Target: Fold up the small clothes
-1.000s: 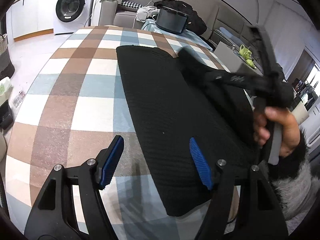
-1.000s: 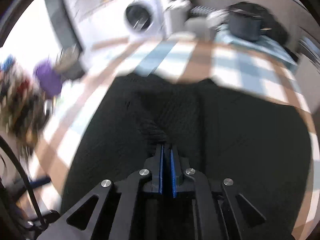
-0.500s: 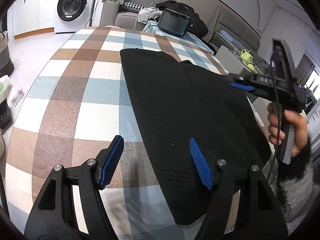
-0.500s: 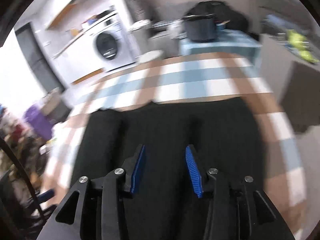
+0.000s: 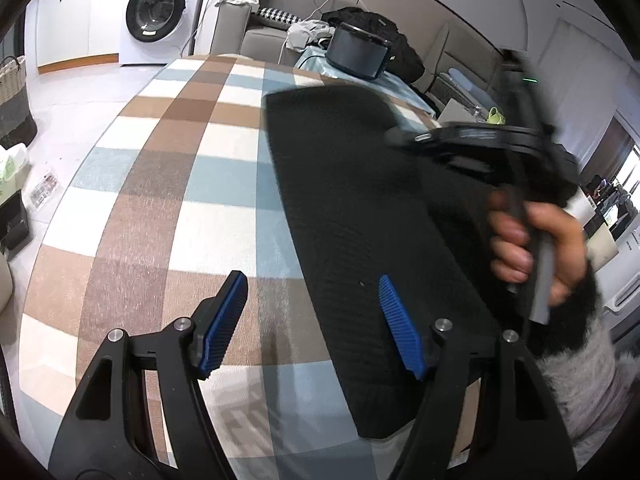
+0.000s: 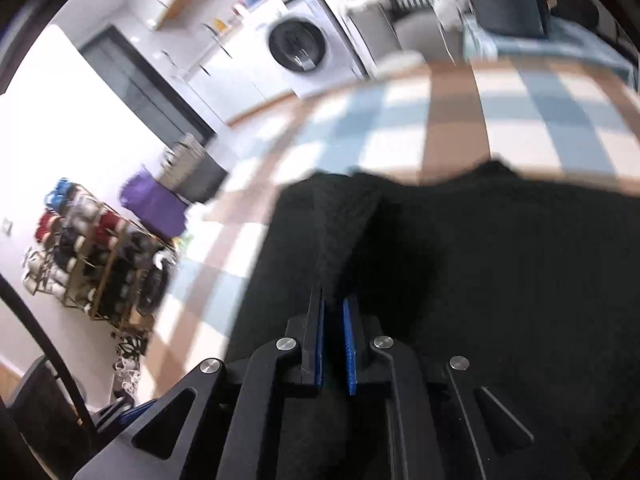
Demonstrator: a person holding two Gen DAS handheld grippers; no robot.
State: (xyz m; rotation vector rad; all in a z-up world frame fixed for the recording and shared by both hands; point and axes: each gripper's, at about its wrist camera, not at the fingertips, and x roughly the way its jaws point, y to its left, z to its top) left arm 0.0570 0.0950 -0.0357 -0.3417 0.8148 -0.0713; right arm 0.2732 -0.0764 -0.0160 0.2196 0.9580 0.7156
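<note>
So my left gripper is hovering with its jaws spread wide, nothing in them, over the near edge of the black knit garment. That's lying flat on the checked tablecloth, towards its right side. My right gripper has its blue pads nearly together after just closing, pinching a raised fold of the black knit. My right hand is blurry in the left view.
</note>
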